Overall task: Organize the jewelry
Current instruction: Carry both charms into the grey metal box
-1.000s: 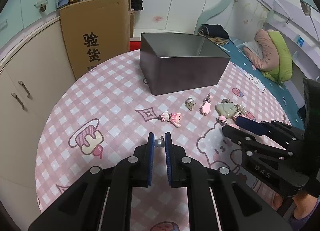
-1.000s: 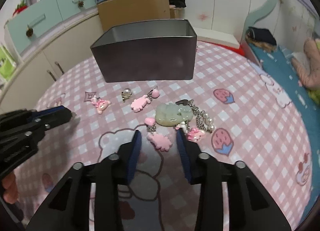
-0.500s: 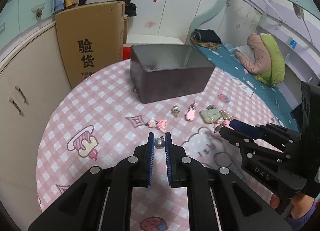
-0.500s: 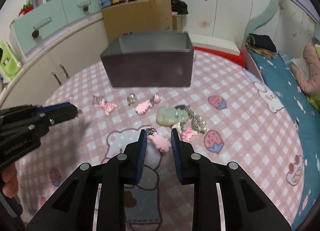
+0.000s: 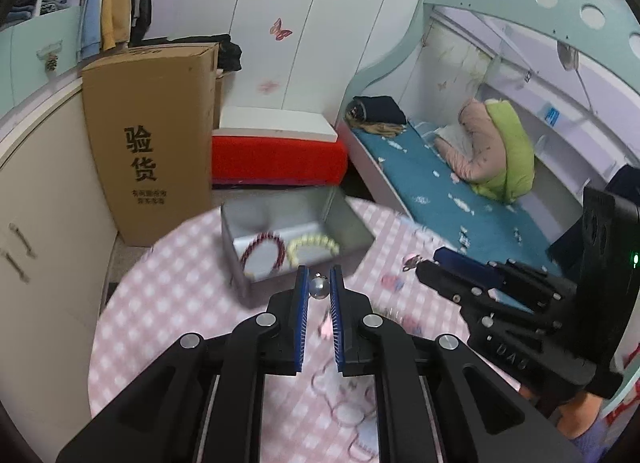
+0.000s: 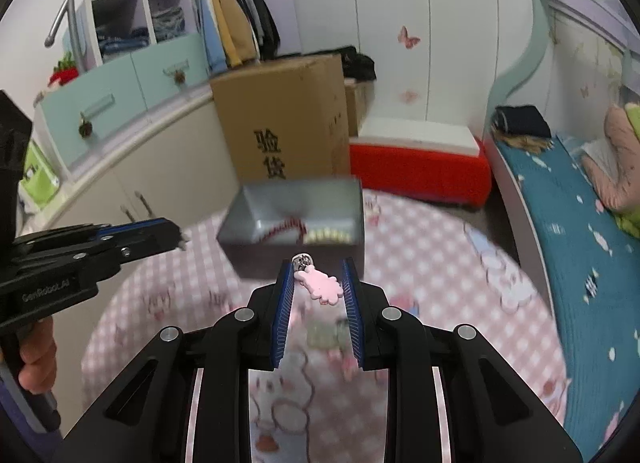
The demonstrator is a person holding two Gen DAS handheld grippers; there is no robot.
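Observation:
My left gripper (image 5: 319, 287) is shut on a small silver bead charm (image 5: 319, 287) and holds it in the air just in front of the grey metal box (image 5: 240, 275). A red bead bracelet (image 5: 262, 253) and a pale yellow bead bracelet (image 5: 314, 245) lie inside the box. My right gripper (image 6: 317, 279) is shut on a pink bunny charm (image 6: 323, 286) with a metal clasp, raised near the front of the box (image 6: 296, 259). Each gripper shows in the other's view, the right gripper (image 5: 444, 263) and the left gripper (image 6: 168, 233).
The round table has a pink checked cloth (image 5: 168, 303) with blurred charms still lying on it (image 5: 394, 283). A tall cardboard box (image 5: 148, 151) stands behind the table on the left, a red bench (image 5: 276, 159) behind, a bed (image 5: 440, 191) on the right.
Both grippers have risen from the table with their charms and moved toward the grey box, which now shows its inside with the bracelets. The view is blurred by motion.

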